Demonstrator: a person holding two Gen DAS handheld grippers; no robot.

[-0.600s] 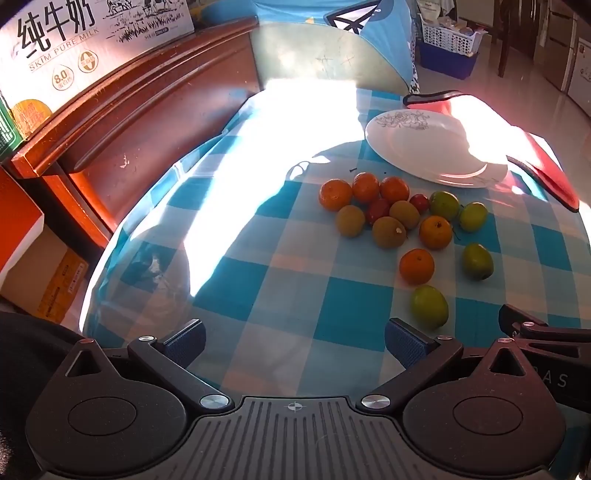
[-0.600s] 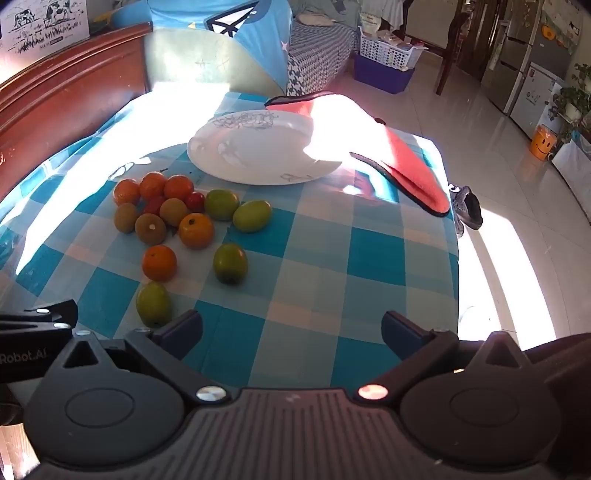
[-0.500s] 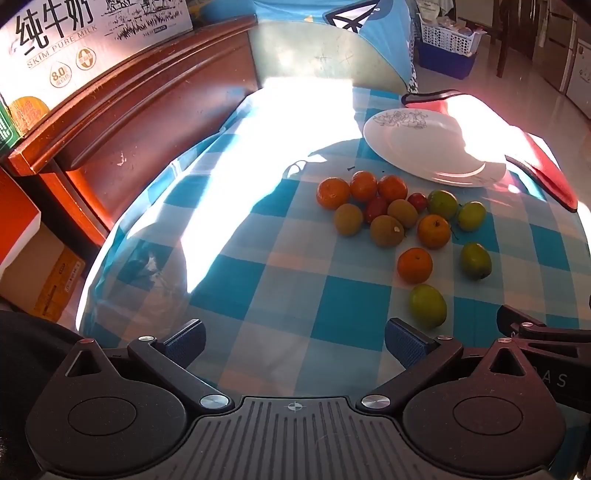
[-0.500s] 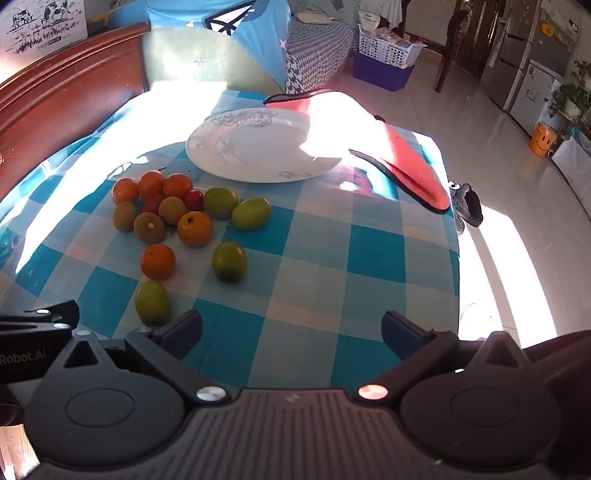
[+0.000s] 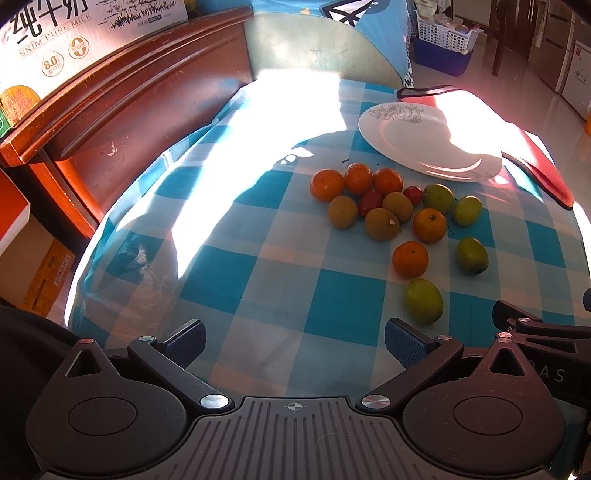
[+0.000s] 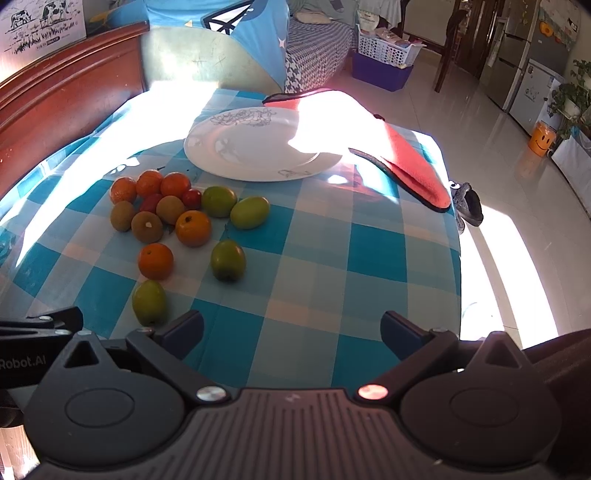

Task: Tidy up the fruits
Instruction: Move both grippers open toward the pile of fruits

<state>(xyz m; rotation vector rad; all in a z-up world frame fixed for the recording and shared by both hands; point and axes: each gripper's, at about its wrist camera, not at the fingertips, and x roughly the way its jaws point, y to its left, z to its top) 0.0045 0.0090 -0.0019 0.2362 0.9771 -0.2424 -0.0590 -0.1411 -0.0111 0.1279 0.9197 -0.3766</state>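
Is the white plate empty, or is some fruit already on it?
Empty. The white plate shows only its printed pattern; all the fruit lies on the checked cloth beside it.

- Blue-and-white checked cloth (image 6: 317,251) over the counter.
- White plate (image 6: 258,147), grey flower drawing along the rim.
- Orange mandarins (image 6: 156,261), brown kiwis (image 6: 147,226), green fruits (image 6: 228,260), small red ones (image 6: 192,198).
- Red mat (image 6: 406,166), dark edging.
- Black tongs (image 5: 293,341), blue ribbed pads (image 5: 400,341).
- Reddish-brown wooden board (image 5: 122,110).
- White milk carton (image 5: 85,33), black lettering.
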